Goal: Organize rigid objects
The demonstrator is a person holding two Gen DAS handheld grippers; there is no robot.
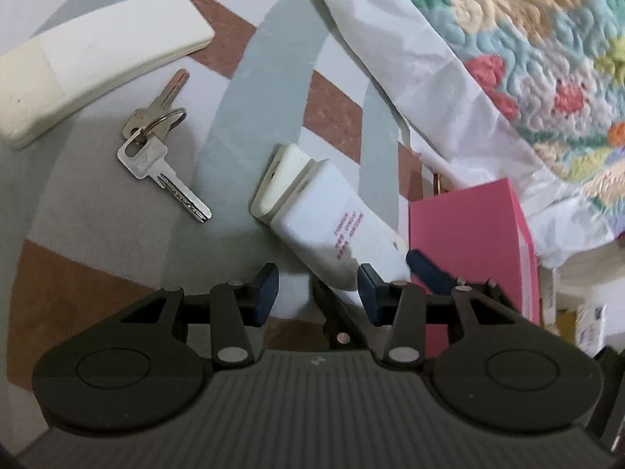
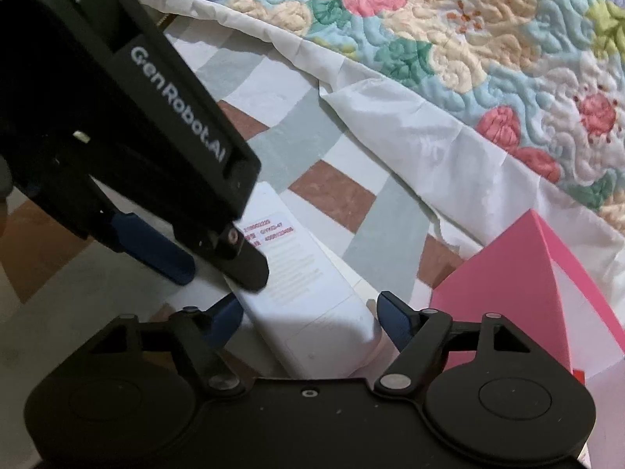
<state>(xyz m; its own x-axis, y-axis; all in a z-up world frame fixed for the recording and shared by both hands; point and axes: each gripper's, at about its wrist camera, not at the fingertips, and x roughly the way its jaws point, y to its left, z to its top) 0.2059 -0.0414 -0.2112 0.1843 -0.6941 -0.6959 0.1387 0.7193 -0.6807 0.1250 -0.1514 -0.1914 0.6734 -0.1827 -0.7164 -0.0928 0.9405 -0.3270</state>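
A white remote-like device (image 1: 320, 211) with red print lies face down on the checked sheet. Its near end sits between the open fingers of my left gripper (image 1: 318, 293). In the right wrist view the same device (image 2: 308, 293) lies between the blue pads of my open right gripper (image 2: 308, 322), not clamped. The left gripper's body (image 2: 129, 129) hangs over the device from the upper left. A bunch of silver keys (image 1: 160, 144) lies to the left of the device. A long cream-white remote (image 1: 93, 62) lies at the far left.
A pink box (image 1: 468, 242) stands just right of the device; it also shows in the right wrist view (image 2: 519, 293). A floral quilt (image 2: 429, 39) with a white underside is bunched along the back and right. The checked sheet (image 1: 97, 234) covers the surface.
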